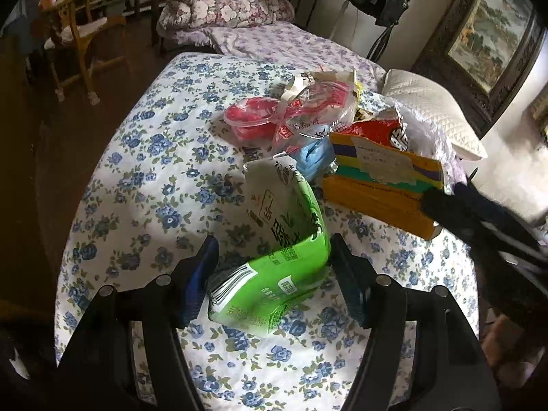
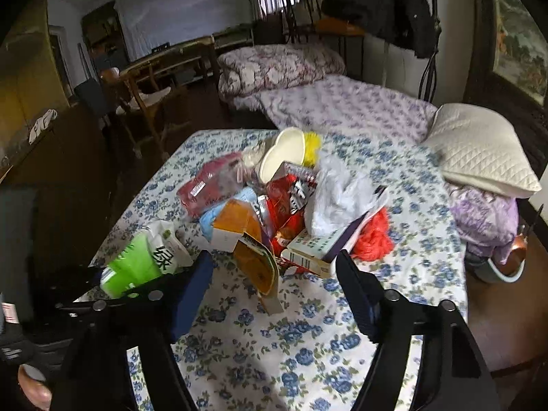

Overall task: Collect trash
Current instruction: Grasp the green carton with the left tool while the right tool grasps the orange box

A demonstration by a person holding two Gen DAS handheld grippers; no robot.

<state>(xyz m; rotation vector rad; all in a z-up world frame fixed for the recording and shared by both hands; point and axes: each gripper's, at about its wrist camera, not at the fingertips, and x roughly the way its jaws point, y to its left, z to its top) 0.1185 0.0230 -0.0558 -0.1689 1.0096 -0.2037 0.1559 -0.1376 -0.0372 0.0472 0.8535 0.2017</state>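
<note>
The left gripper (image 1: 274, 274) is set about the green pack (image 1: 274, 267), jaws apart, its pads seemingly not yet pressing the crinkled foil. To the right, the right gripper (image 2: 274, 291) is held open over the flowered sheet (image 2: 274, 349), nothing between its jaws. The heap (image 2: 284, 205) of card boxes, soft bags and a white tub lies beyond, uncollected; the task is judged barely begun.

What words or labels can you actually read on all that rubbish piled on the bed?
"绿": large dark character on the green and white packet, the only print clear enough to read.
Barcode and small print on that green and white packet: too small.
White sticker on the orange cardboard box: blurred.
Red snack wrapper: bold white characters, unreadable.
Small white box: tiny, illegible.
</note>
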